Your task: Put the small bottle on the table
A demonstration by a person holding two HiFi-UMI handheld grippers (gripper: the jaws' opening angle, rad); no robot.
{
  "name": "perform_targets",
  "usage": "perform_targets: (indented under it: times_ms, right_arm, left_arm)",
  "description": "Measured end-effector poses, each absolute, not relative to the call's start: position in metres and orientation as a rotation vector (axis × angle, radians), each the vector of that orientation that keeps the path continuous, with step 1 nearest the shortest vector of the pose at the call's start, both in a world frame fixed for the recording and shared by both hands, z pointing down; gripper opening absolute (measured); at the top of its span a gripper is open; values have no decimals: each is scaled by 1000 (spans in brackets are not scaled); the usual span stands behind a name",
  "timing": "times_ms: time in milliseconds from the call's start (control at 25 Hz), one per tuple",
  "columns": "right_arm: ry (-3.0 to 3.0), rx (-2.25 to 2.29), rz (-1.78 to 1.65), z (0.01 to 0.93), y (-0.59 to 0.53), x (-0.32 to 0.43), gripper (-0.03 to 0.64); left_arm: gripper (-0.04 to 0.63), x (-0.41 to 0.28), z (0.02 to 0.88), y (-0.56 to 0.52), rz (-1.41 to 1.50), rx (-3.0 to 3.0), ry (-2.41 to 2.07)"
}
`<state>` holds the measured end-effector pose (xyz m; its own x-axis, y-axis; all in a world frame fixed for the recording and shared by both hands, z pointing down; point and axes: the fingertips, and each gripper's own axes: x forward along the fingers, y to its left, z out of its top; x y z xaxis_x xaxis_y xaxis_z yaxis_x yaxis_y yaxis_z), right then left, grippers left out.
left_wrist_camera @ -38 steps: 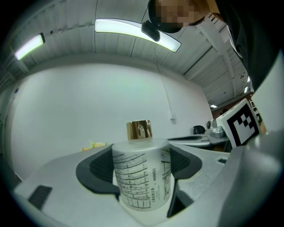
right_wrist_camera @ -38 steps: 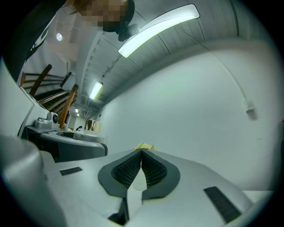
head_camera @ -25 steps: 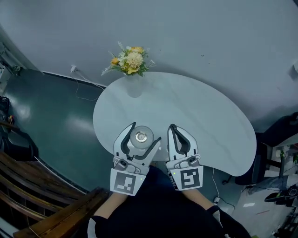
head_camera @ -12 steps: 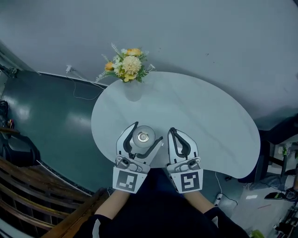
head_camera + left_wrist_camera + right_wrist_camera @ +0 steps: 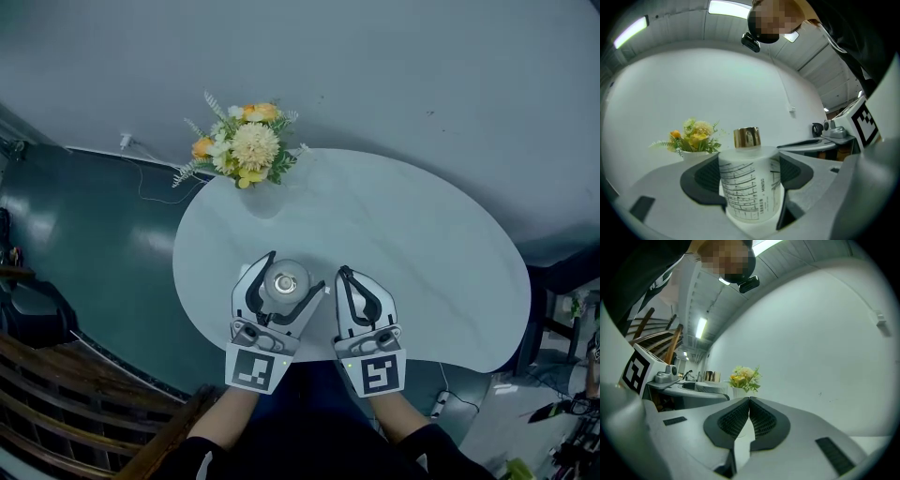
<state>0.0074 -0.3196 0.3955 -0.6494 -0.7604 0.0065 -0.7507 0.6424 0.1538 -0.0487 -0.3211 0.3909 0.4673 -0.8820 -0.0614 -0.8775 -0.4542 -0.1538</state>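
This is a plain indoor room, furnished like a lounge corner but left bare like a workspace. Which of the two it is cannot be told. A white curved desk (image 5: 422, 272) stands against a bare pale wall (image 5: 394, 75), with a bunch of flowers (image 5: 242, 145) at its far left edge. The floor (image 5: 84, 234) is glossy dark green, and a loose cable (image 5: 159, 192) trails by the wall. Wooden slats (image 5: 56, 412) show at the near left. Strip lights (image 5: 729, 8) run along a panelled ceiling.

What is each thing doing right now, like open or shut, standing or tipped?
Small bottle: upright, gold cap on, gripped between the left tongs.
Left tongs: shut on the small bottle.
Right tongs: shut, holding nothing.
Flower vase: standing upright at the table's far edge.
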Motion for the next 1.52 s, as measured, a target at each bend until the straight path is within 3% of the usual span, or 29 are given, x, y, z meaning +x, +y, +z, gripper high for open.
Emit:
perform_targets:
  times_ms: [920, 1120, 1520]
  right_arm:
    - [-2730, 1278, -105, 487, -362, -1, 23]
    - [-2699, 1268, -70, 507, -368, -1, 23]
    - [-2631, 1258, 87, 546, -369, 1, 23]
  left_arm:
    - [344, -53, 476, -369, -82, -2558, 1549]
    - [344, -63, 536, -363, -293, -2741, 1769]
    - [344, -65, 561, -374, -287, -2734, 1793]
